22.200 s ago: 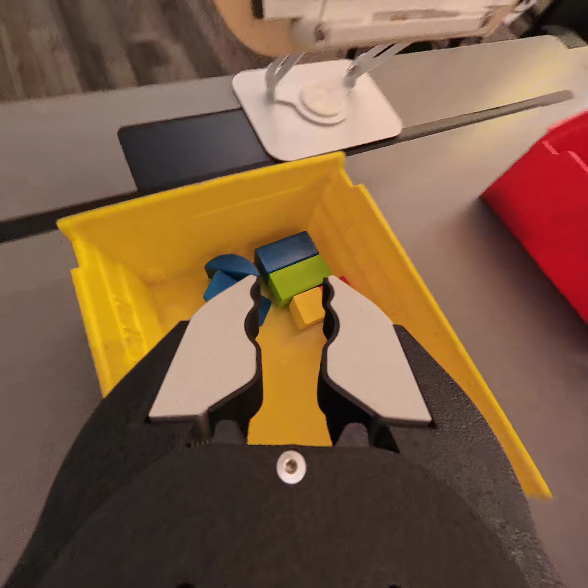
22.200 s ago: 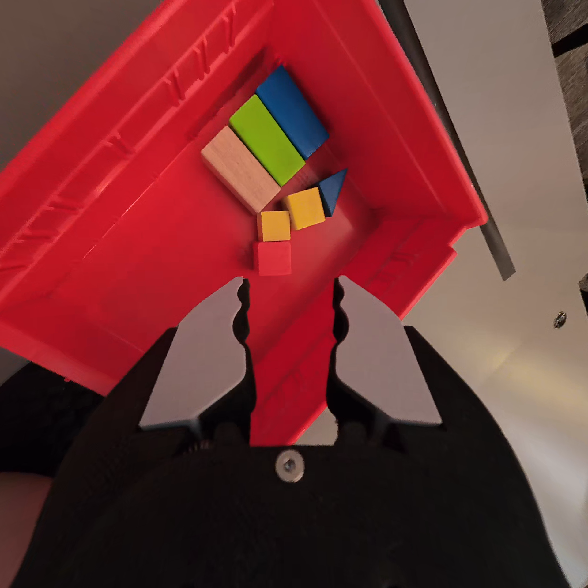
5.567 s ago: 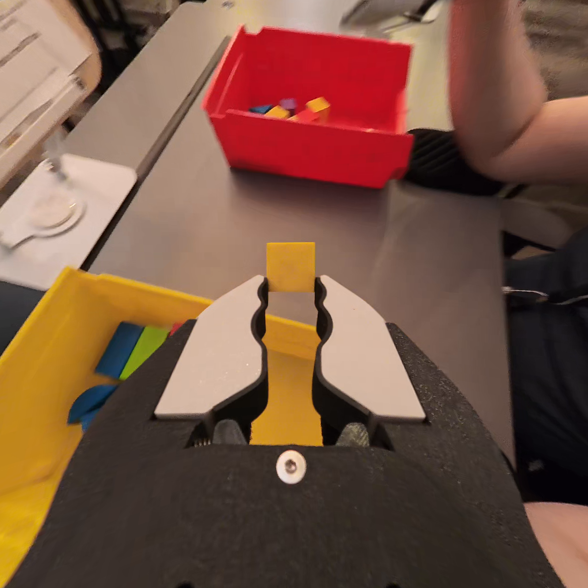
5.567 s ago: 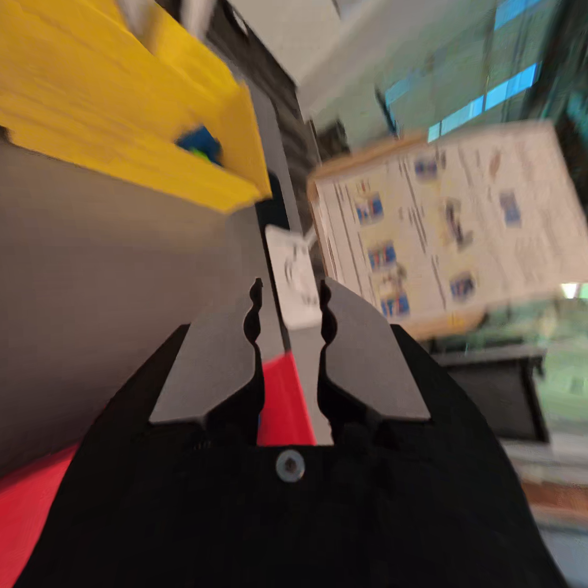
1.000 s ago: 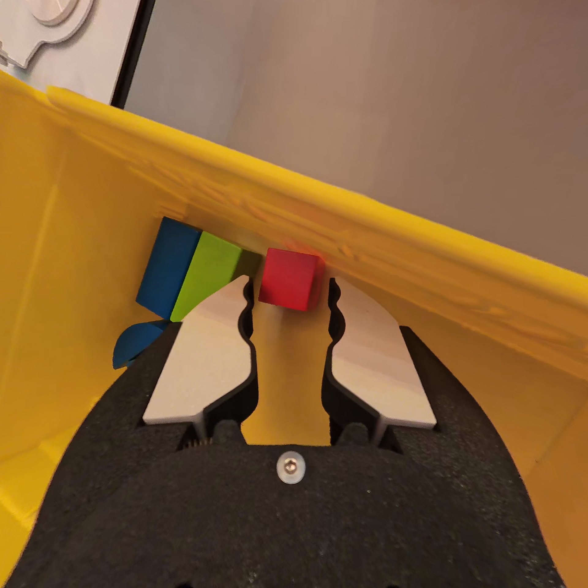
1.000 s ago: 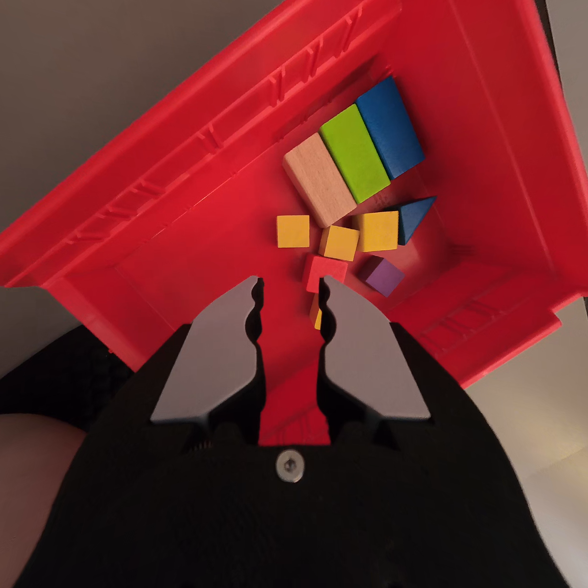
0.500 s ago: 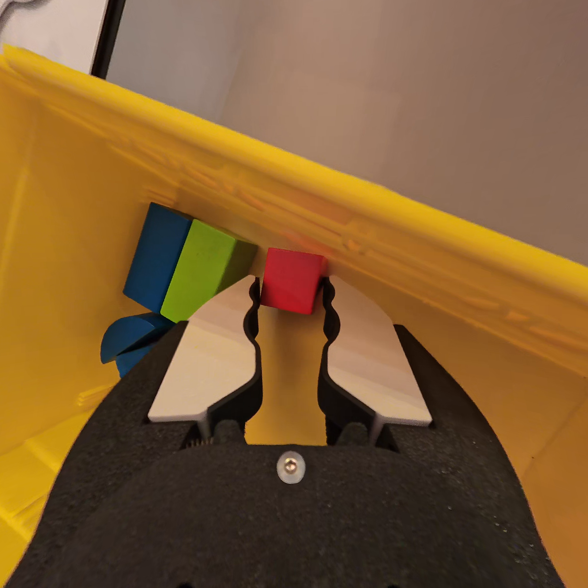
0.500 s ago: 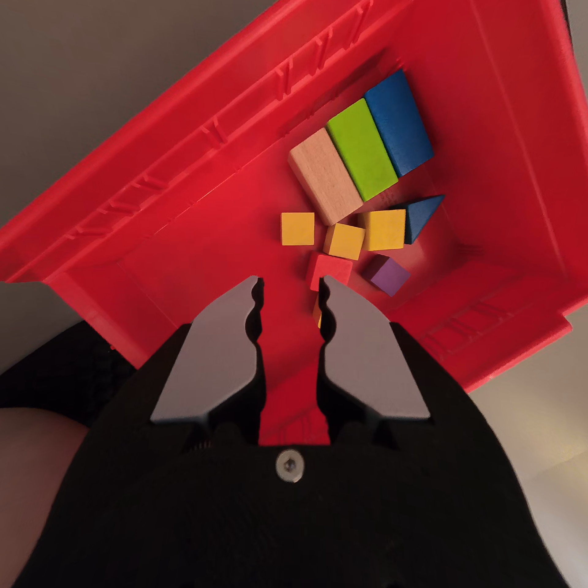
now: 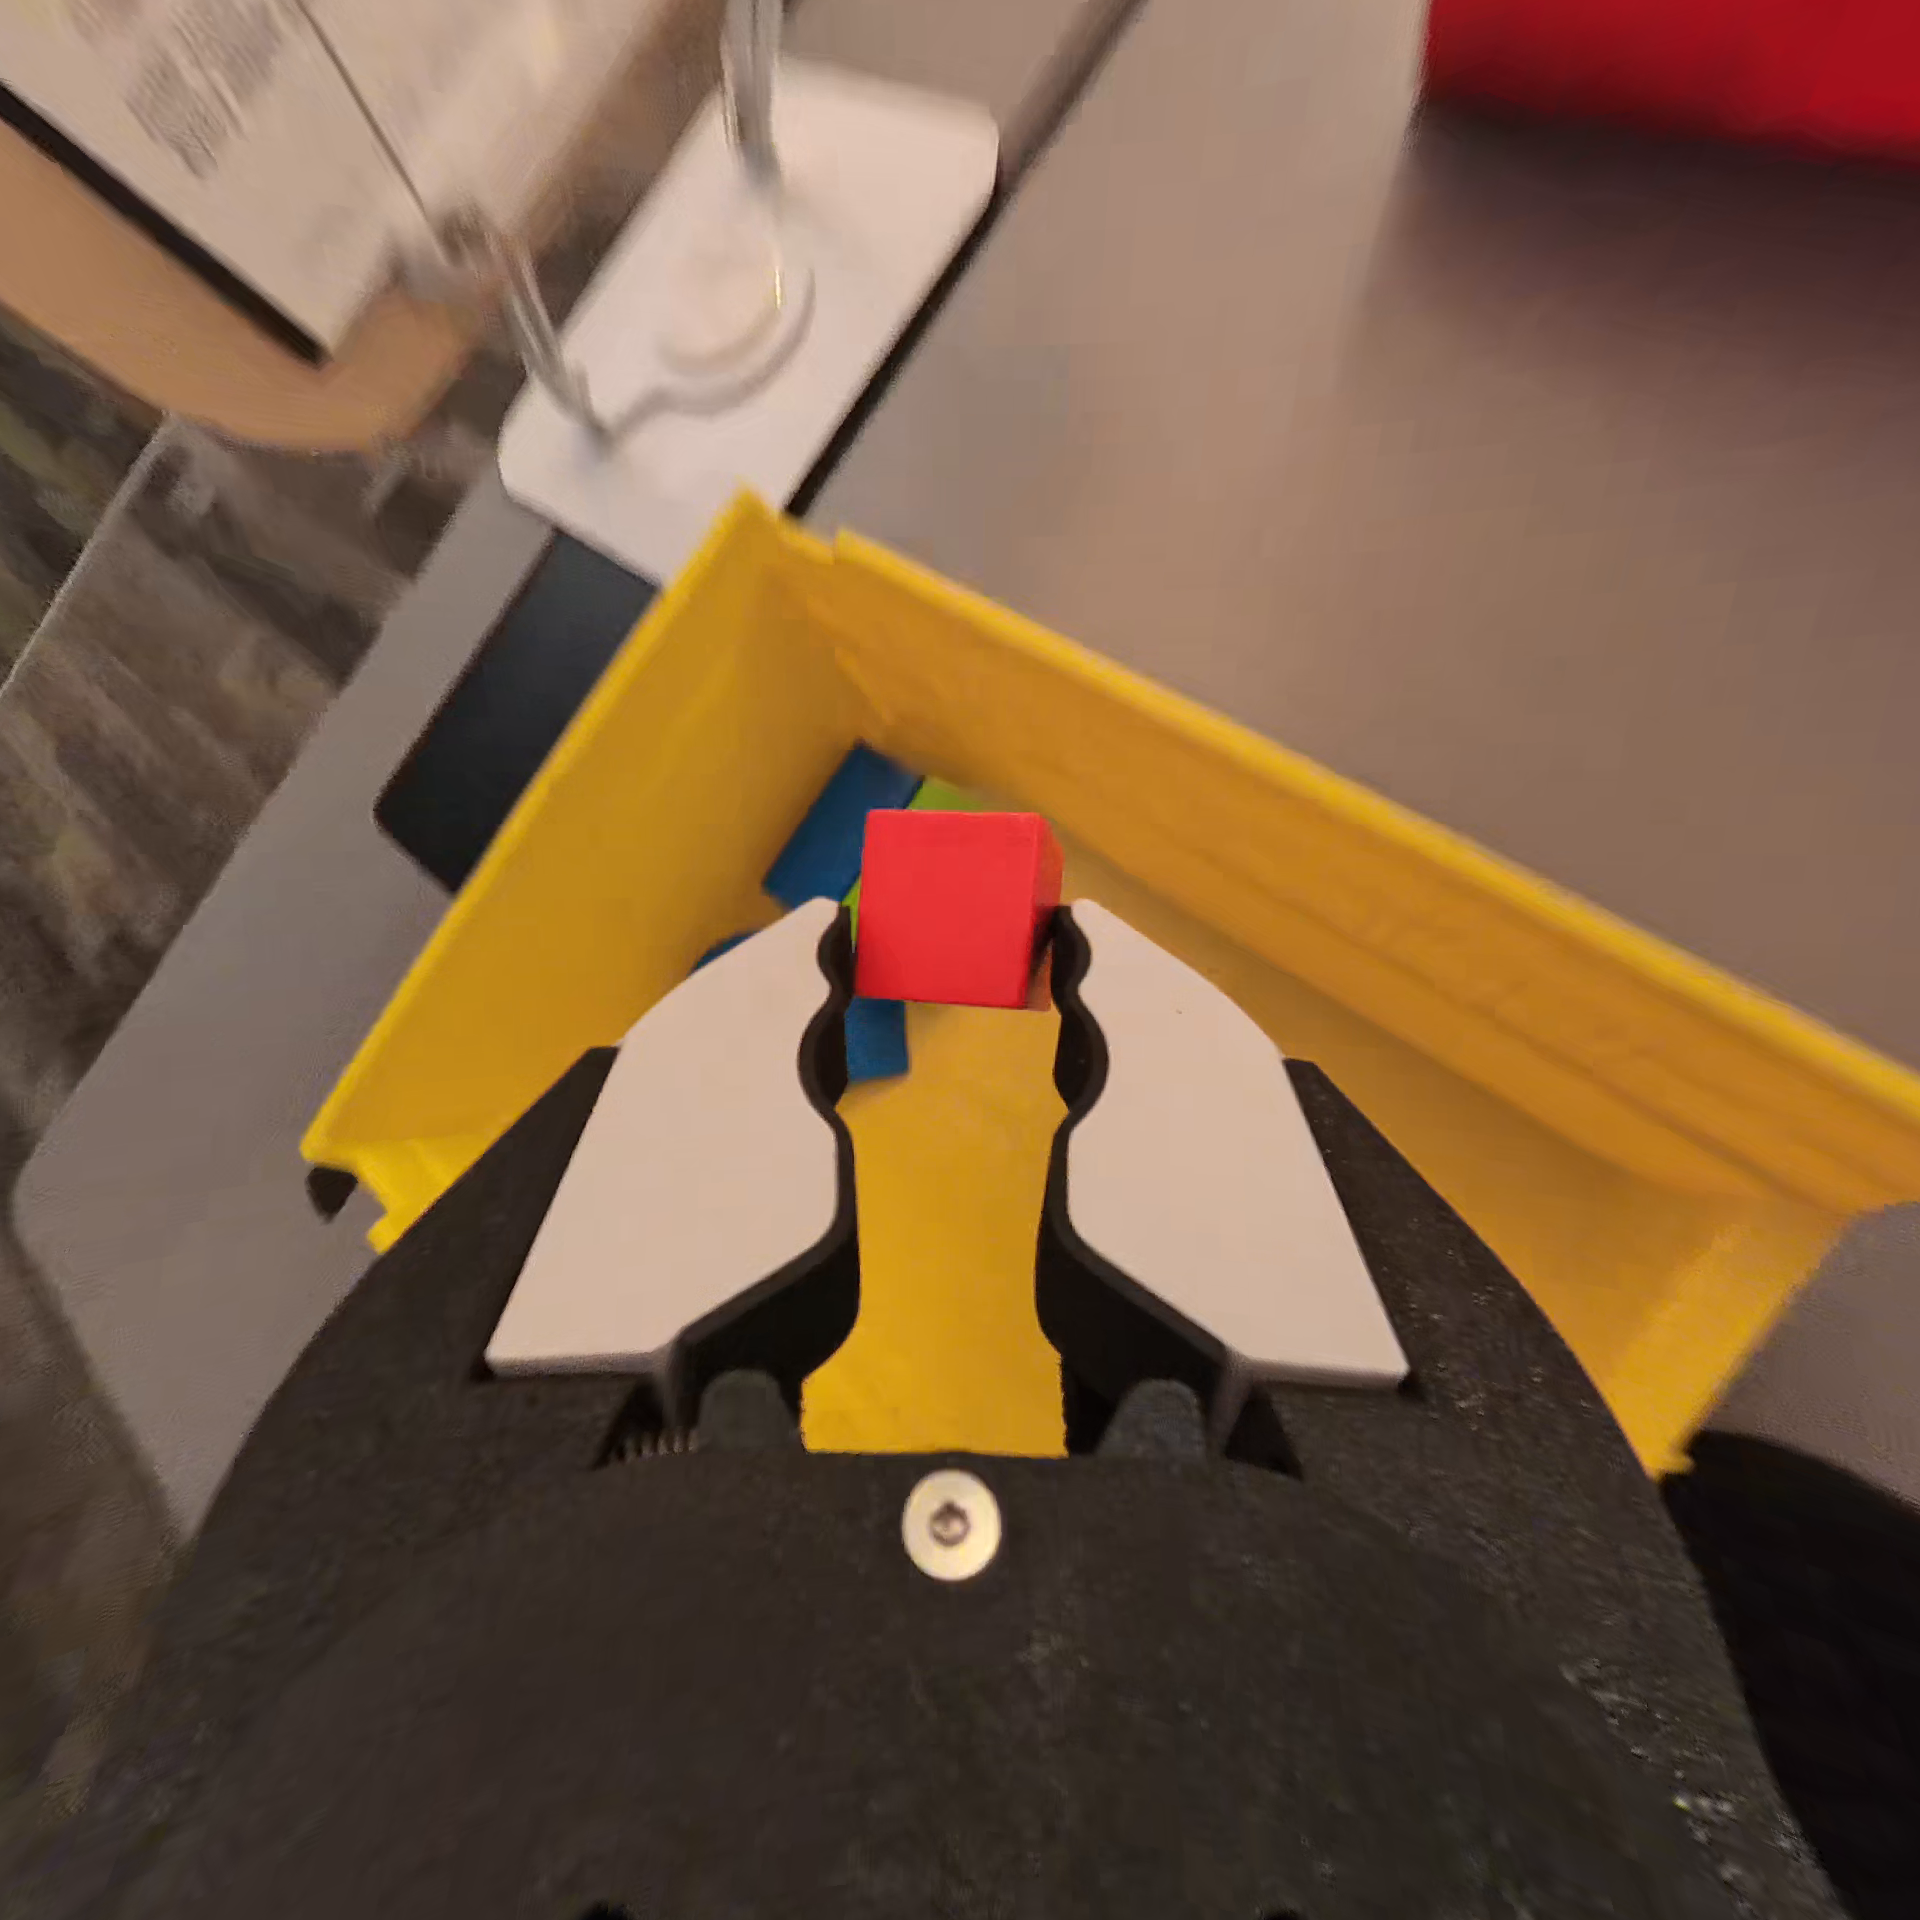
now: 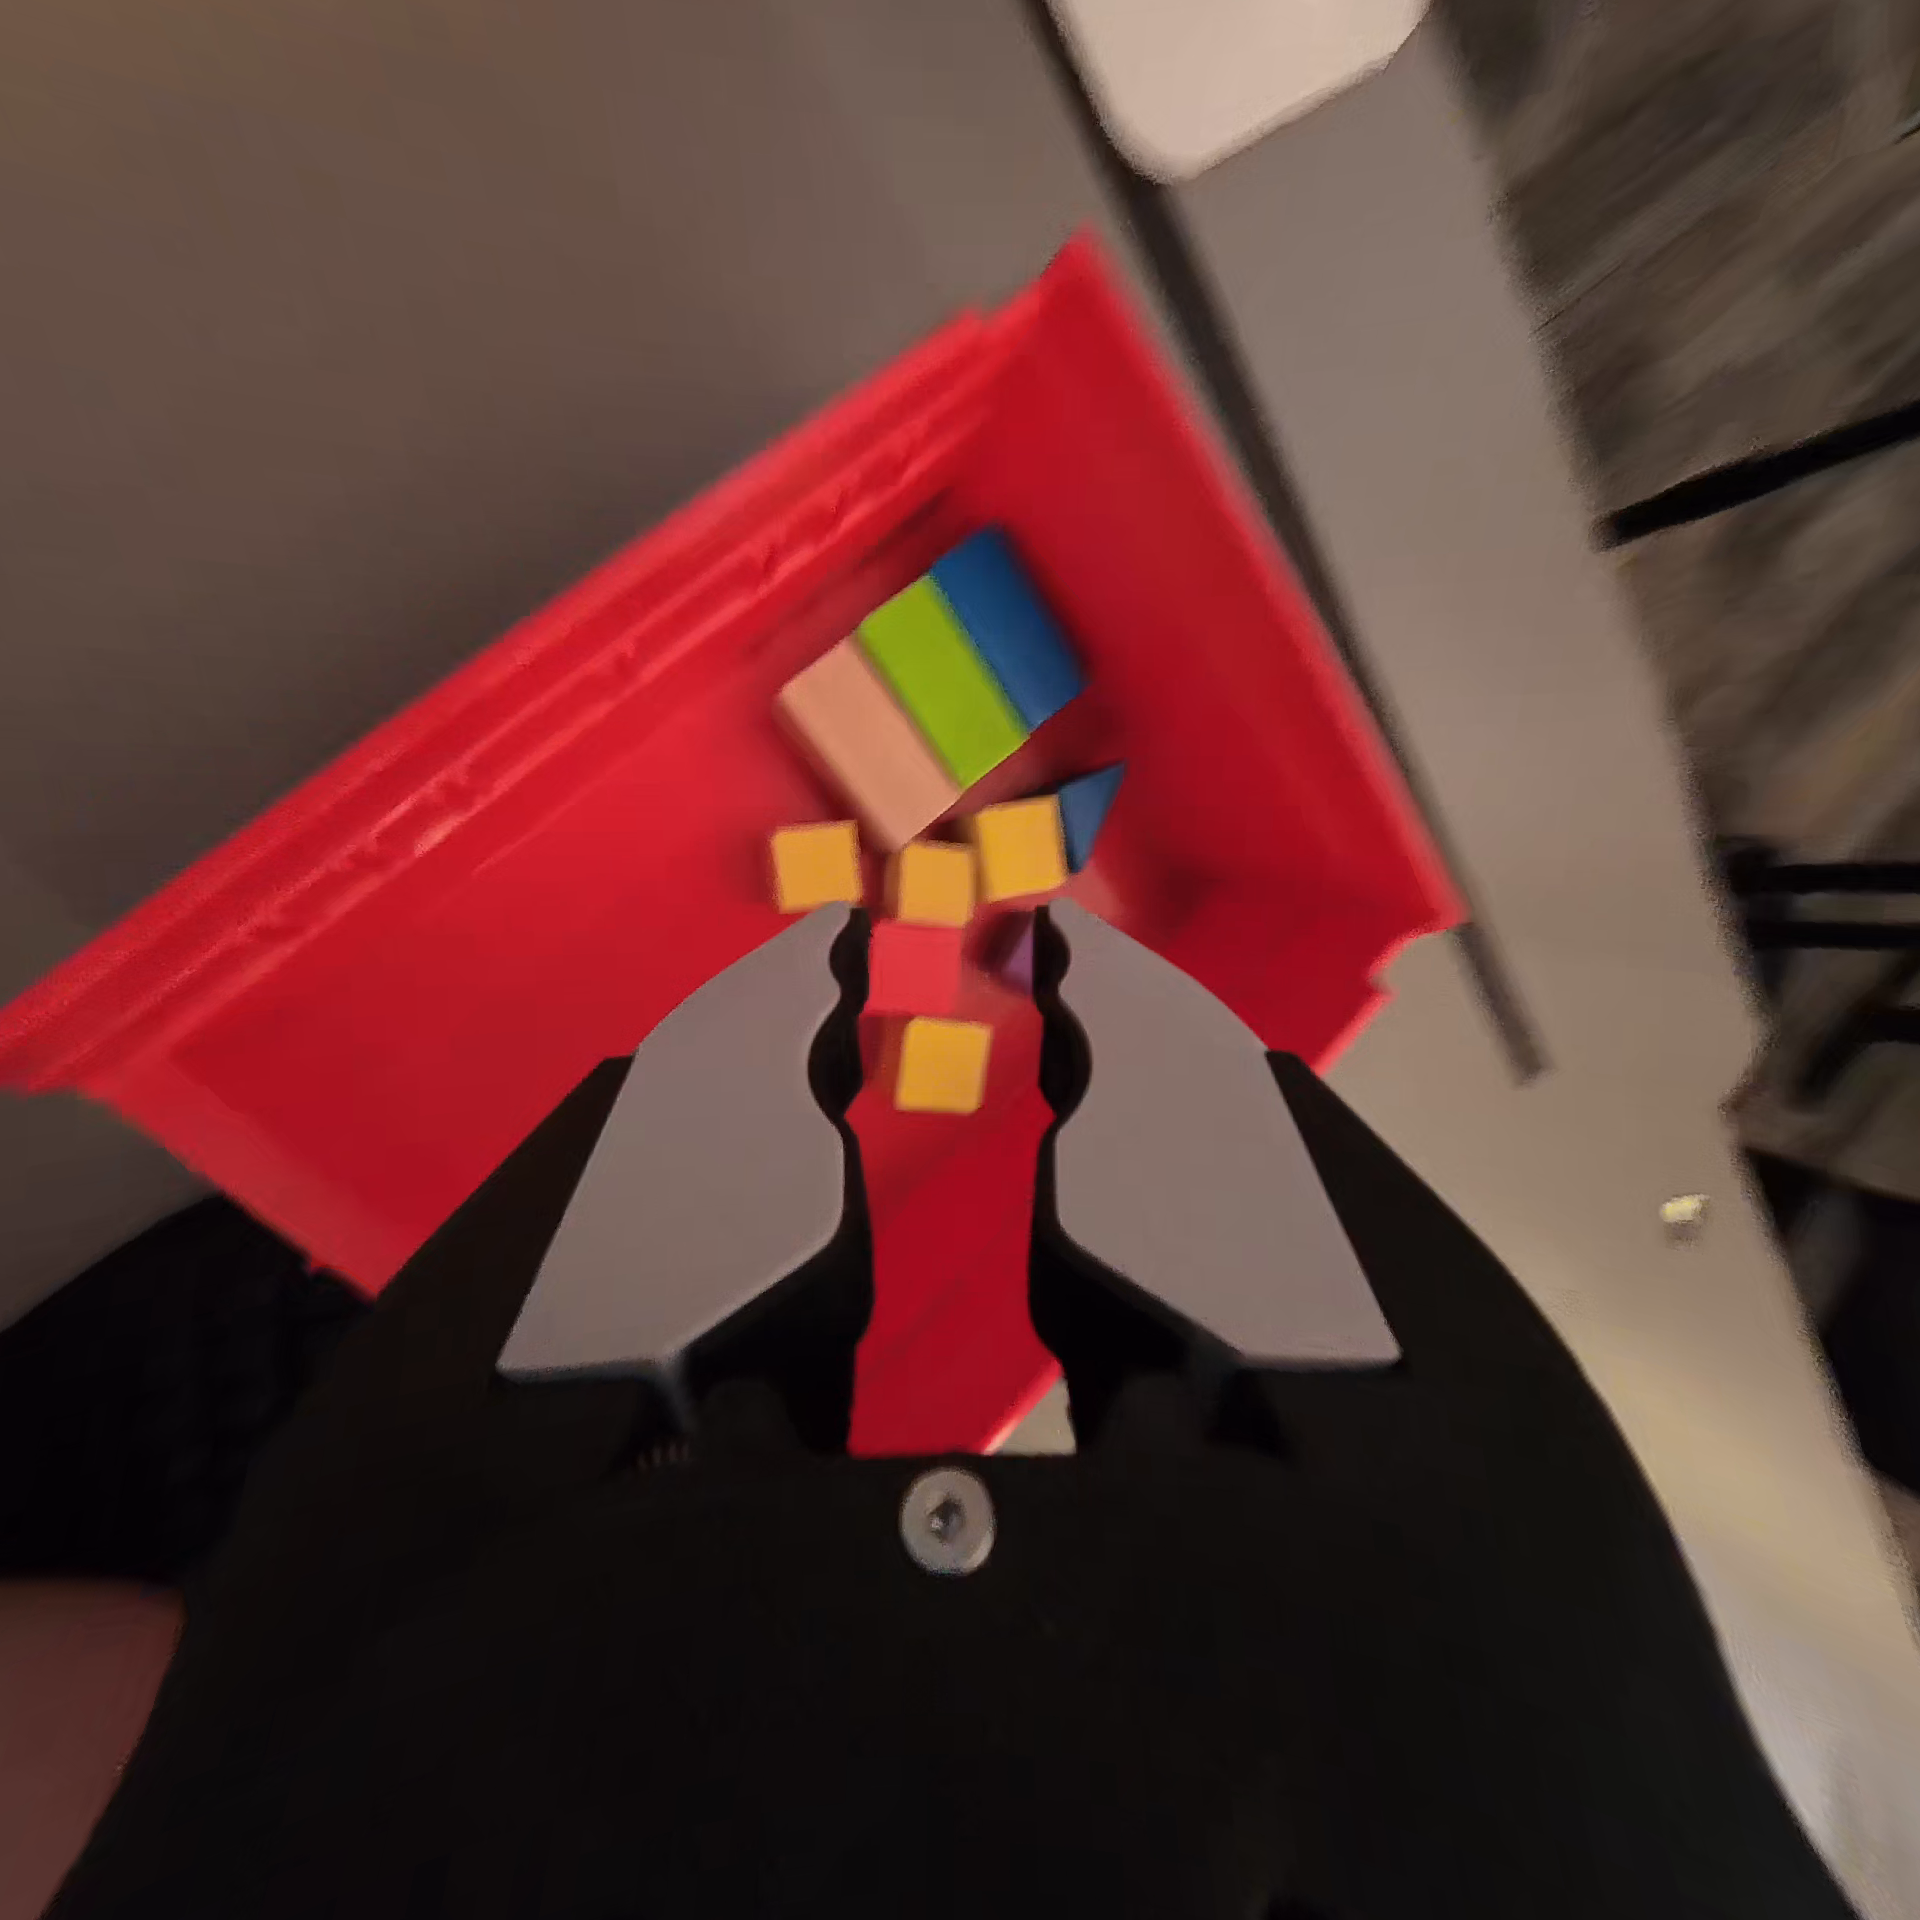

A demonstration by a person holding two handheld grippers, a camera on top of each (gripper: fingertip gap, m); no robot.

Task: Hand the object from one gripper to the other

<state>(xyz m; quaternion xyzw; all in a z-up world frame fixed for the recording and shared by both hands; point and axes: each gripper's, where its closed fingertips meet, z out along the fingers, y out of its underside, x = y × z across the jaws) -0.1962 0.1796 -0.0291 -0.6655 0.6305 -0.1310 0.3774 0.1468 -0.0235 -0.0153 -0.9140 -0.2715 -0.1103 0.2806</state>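
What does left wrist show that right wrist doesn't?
Left wrist only: the left gripper shut on a red cube, lifted above the yellow bin, which holds blue and green blocks; also a grey stand base.

Right wrist only: the right gripper, open and holding nothing, over the red bin's contents: four yellow cubes, a red cube, and wood, green and blue bars.

Both: the grey table and the red bin, only a blurred corner of it in the left wrist view.

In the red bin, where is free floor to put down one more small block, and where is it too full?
The red bin has bare floor on its left side, between the ribbed long wall and the leftmost yellow cube. It is crowded at the right: the long wood, green and blue blocks lie side by side, with small cubes packed just before the right gripper.
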